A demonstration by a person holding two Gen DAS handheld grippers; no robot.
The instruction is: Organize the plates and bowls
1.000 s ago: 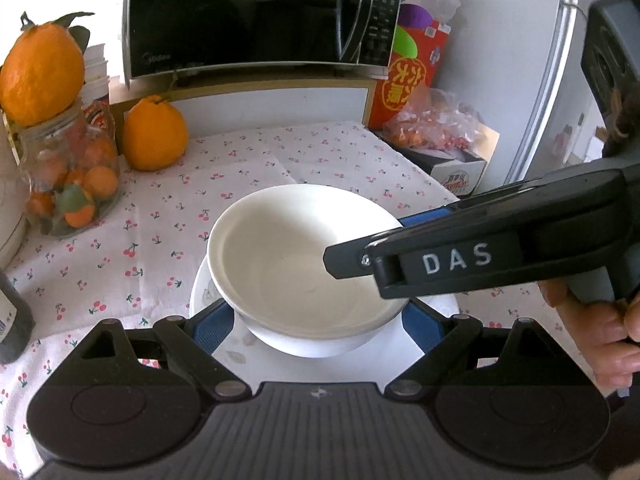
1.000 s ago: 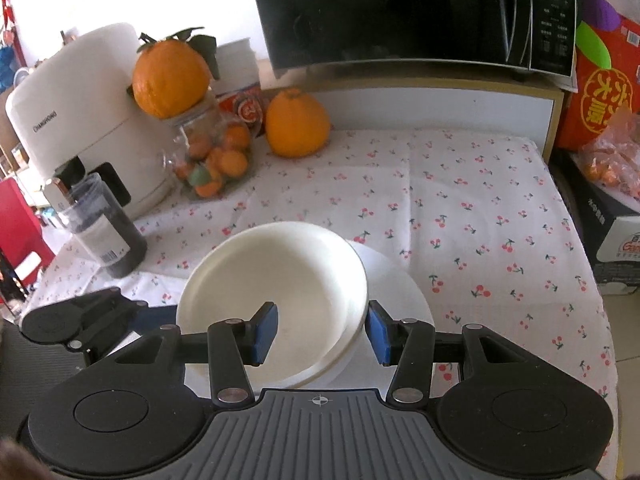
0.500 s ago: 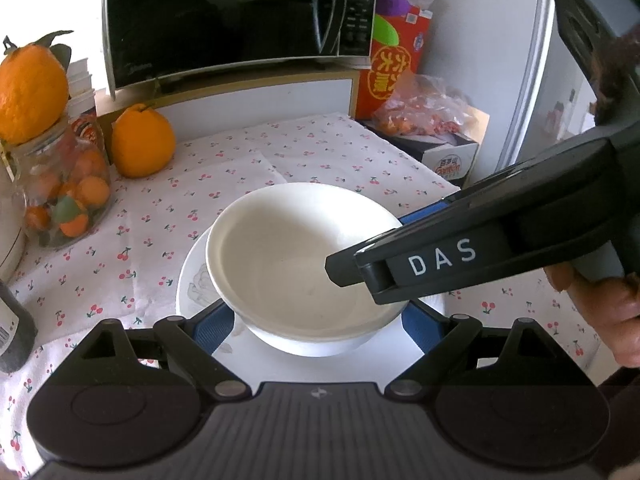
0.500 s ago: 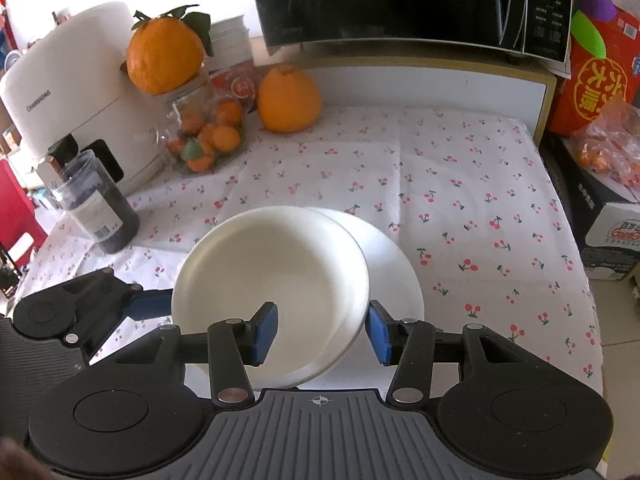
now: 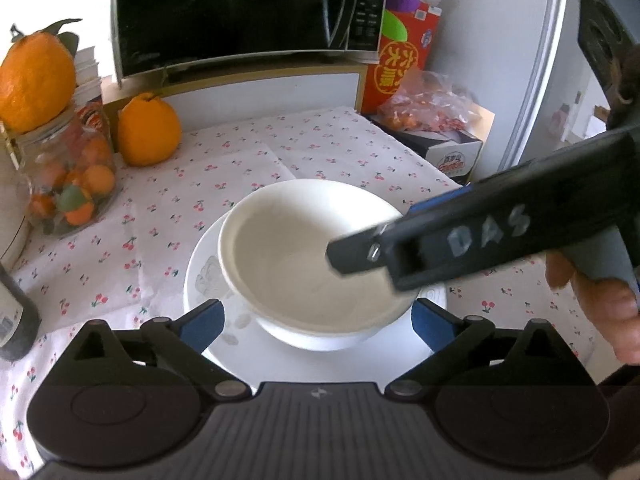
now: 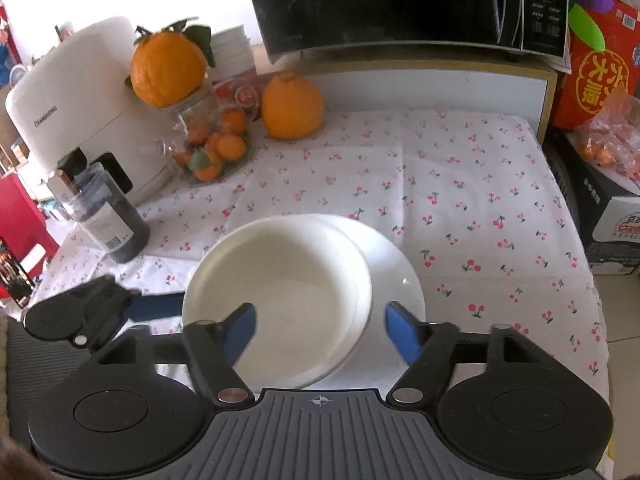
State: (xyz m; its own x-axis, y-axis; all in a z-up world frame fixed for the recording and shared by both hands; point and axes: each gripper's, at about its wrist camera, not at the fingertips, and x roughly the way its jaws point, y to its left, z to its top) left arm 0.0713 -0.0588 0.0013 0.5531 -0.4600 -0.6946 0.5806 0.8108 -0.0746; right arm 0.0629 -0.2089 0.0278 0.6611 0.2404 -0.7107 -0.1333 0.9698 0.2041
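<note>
A white bowl (image 5: 304,256) sits on a white plate (image 5: 208,280) on the cherry-print tablecloth. My left gripper (image 5: 317,320) straddles the bowl's near side, its jaws opening, and the blue pads (image 5: 204,320) stand clear of the bowl wall. In the right wrist view the bowl (image 6: 288,280) rests toward the left of the plate (image 6: 400,280). My right gripper (image 6: 322,334) is opening too, one pad (image 6: 240,332) over the bowl's inside, the other outside its rim, neither pressing. The left gripper's finger (image 6: 156,306) shows at the bowl's left.
A microwave (image 5: 240,12) stands on a shelf at the back. An orange (image 5: 148,132) and a fruit jar (image 5: 68,184) sit at back left, beside a white appliance (image 6: 80,112) and a dark bottle (image 6: 108,224). A red box (image 5: 404,64) and bagged fruit (image 5: 432,108) stand at right.
Both grippers' jaws have spread wider, the right one by much more. The bowl stays on the plate. Neither hand has moved noticeably.
</note>
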